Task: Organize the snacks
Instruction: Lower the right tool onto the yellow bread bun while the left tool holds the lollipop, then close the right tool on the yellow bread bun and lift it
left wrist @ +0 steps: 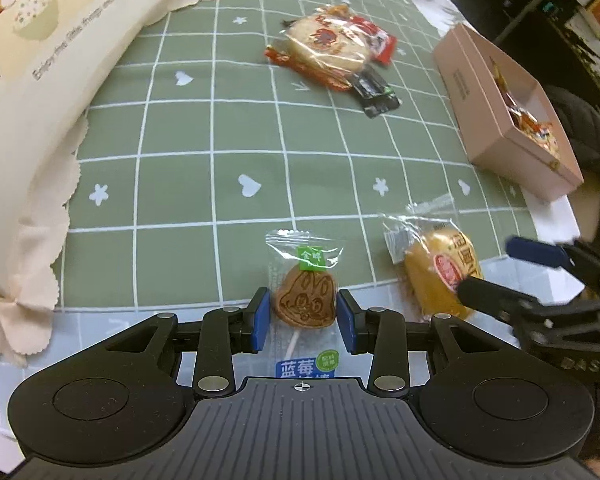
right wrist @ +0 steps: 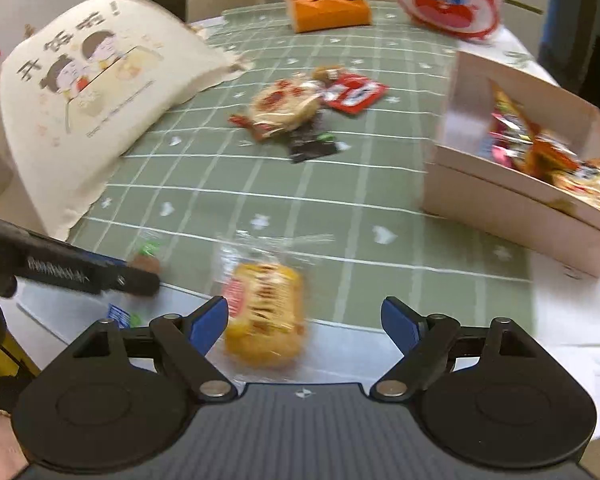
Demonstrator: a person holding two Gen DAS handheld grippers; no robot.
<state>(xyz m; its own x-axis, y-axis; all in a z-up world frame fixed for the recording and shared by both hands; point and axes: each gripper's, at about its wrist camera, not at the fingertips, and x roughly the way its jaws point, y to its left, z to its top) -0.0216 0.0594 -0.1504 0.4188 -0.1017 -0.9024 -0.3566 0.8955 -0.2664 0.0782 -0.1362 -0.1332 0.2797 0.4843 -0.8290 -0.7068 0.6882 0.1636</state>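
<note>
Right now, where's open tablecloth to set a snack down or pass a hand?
Widest bare patch: the green cloth between the cream bag, the snack pile and the lollipop. A narrower lane runs between that pile and the pink box. Crowded at the near edge: lollipop, yellow cake packet and both hand-held grippers.
</note>
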